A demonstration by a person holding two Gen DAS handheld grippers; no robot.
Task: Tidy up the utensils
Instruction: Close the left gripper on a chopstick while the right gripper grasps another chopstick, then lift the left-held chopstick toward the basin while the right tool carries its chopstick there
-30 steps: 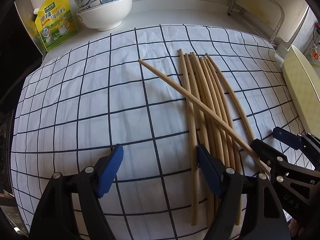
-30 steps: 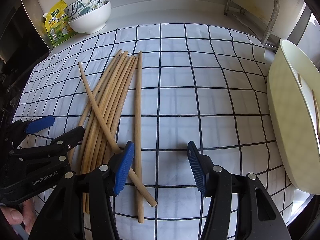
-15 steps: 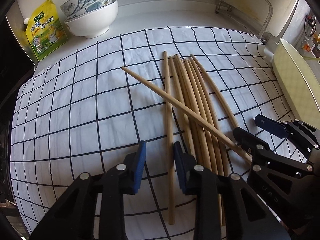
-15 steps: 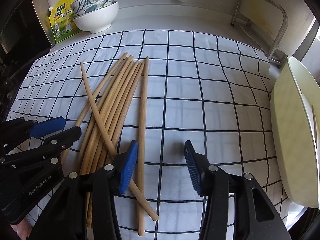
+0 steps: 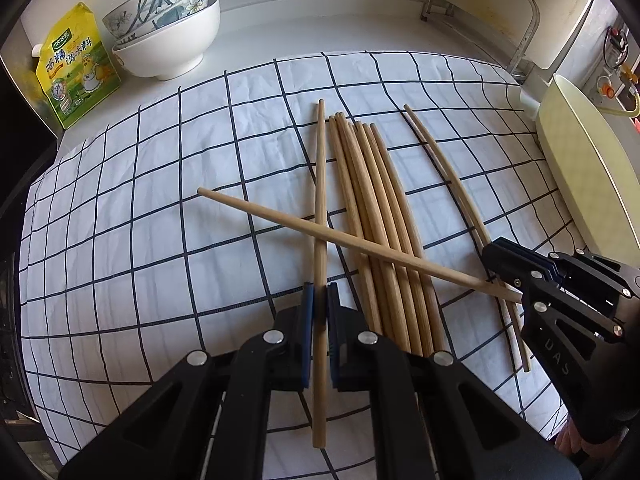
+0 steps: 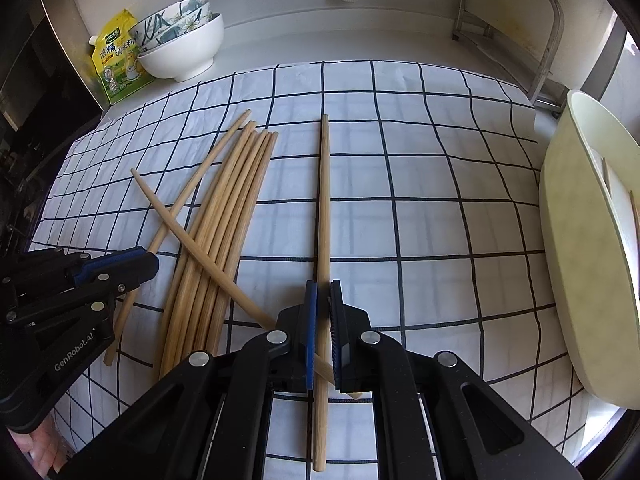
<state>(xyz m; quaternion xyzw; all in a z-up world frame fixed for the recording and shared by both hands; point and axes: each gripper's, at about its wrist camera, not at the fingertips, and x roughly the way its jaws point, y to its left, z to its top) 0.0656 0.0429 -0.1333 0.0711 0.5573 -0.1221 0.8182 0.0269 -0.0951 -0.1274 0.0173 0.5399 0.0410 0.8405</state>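
Observation:
Several wooden chopsticks (image 5: 372,216) lie in a bundle on the checked cloth (image 5: 140,208); the bundle also shows in the right wrist view (image 6: 224,216). My left gripper (image 5: 320,304) is shut on the leftmost chopstick (image 5: 319,184). My right gripper (image 6: 323,300) is shut on the rightmost chopstick (image 6: 325,200), set apart from the bundle. One chopstick (image 5: 320,236) lies slanted across the bundle; its end passes under the right gripper (image 5: 496,268). The left gripper shows at the left of the right wrist view (image 6: 144,258).
A cream tray (image 6: 568,240) holding a chopstick stands at the right edge. Stacked bowls (image 5: 168,36) and a yellow pouch (image 5: 74,68) sit at the back left. A metal rack (image 6: 508,36) stands at the back right.
Both grippers have closed, each on a chopstick. The left one moved right onto the leftmost chopstick; the right one's chopstick now sits apart from the bundle.

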